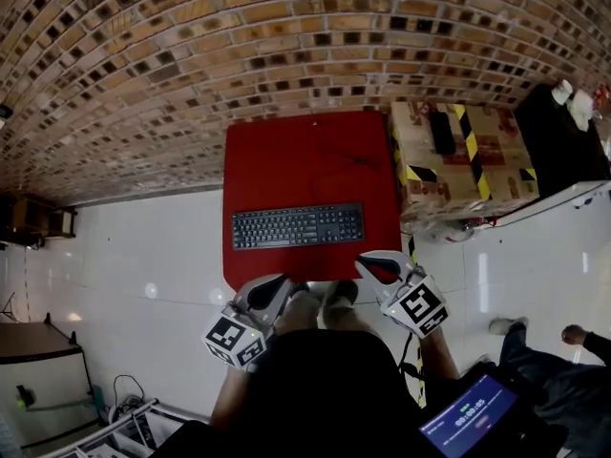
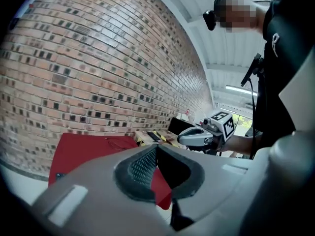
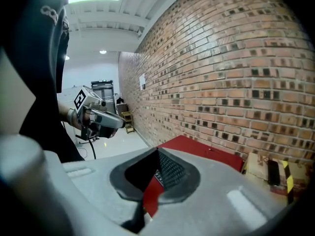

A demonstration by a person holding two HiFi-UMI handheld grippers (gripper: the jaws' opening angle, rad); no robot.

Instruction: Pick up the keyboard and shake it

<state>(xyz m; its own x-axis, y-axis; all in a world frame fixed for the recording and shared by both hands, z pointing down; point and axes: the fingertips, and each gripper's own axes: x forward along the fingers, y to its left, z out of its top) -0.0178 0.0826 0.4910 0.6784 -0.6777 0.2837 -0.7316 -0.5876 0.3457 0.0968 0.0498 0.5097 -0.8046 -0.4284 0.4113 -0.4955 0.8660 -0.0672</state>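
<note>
A black keyboard (image 1: 297,226) lies flat across the near part of a red table (image 1: 277,165), long side left to right. My left gripper (image 1: 272,289) hovers at the table's near edge, below the keyboard's left half, shut and holding nothing. Level with it, my right gripper (image 1: 374,267) is below the keyboard's right end, also shut and empty. In the left gripper view the left gripper (image 2: 156,149) points over the red table (image 2: 83,149), and the right gripper (image 2: 187,137) shows beyond. In the right gripper view the right gripper (image 3: 157,154) hides most of the keyboard (image 3: 158,174).
A cardboard box (image 1: 463,156) with yellow-black tape stands right of the table, a black device on top. A brick wall (image 1: 191,55) runs behind. White tiled floor surrounds the table. A dark cabinet (image 1: 563,141) is at far right, and a person's feet (image 1: 325,299) at the table's near edge.
</note>
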